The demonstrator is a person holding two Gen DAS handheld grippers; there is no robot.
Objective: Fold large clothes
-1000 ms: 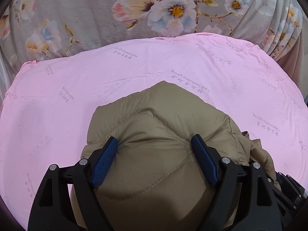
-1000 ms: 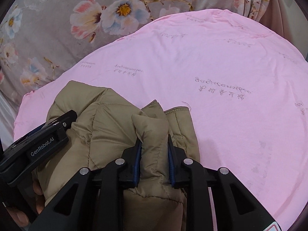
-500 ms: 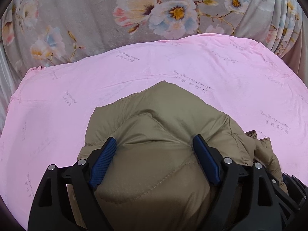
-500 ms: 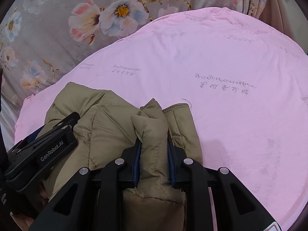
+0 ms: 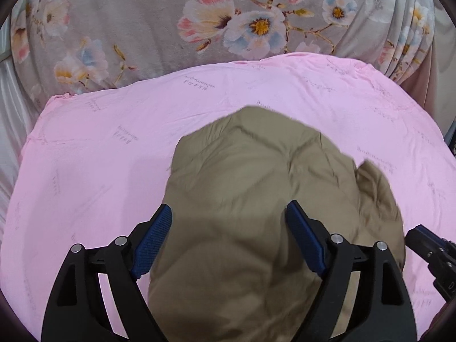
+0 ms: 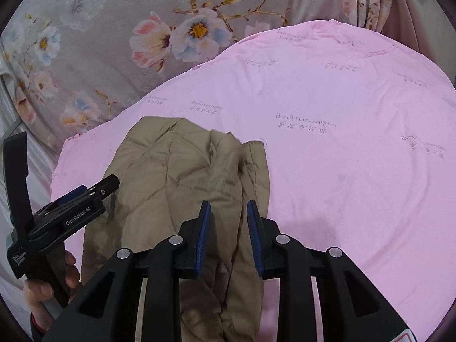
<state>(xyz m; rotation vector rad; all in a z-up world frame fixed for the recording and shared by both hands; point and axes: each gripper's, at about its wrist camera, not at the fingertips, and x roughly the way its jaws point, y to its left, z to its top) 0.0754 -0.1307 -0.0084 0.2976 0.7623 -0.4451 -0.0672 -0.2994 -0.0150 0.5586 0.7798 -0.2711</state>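
Right hand-held gripper [image 6: 228, 236] has loosened to a narrow gap around the jacket [image 5: 256, 199], left [image 5: 228, 242] wide astride; bundle folded mid-bed [image 5: 114, 131], nearly done.

Khaki jacket [image 5: 256, 199] on pink sheet [image 5: 99, 156]

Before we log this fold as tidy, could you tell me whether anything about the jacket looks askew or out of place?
Slightly. The tan quilted jacket is folded into a compact bundle on the pink sheet, but a bunched fold and a hem edge stick out unevenly at its right side.
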